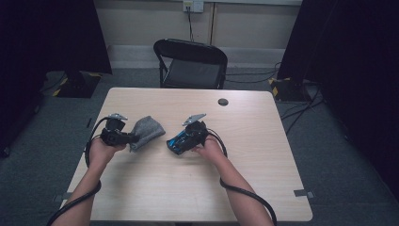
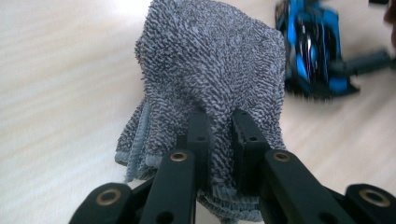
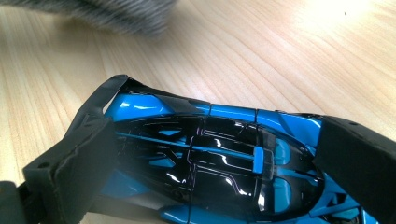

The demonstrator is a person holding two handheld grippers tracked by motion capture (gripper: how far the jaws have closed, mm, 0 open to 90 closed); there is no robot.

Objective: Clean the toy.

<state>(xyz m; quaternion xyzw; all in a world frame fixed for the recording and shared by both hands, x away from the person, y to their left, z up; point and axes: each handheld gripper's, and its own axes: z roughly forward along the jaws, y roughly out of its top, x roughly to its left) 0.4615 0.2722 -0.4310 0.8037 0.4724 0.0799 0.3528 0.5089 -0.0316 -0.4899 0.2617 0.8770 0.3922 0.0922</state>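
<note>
Grey towelling, one cloth (image 2: 210,70), is pinched by the left gripper (image 1: 133,138) at centre-left of the surface (image 1: 197,188); one blue toy car (image 3: 210,154) is clamped by the right gripper (image 1: 175,146), its glossy roof detail seen close up.

So I've got my left gripper (image 1: 123,137) with its fingers clamped on a grey cloth (image 1: 147,131), which bunches out just past the tips toward the middle of the bench (image 1: 188,188). My right gripper (image 1: 181,142) has a blue and black toy car (image 1: 177,144) between its fingers, nose pointing at the cloth, a small gap between them. Beyond both sets of fingers there's a dark round cap (image 1: 223,101) near the far edge and a black folding chair (image 1: 190,63).
</note>
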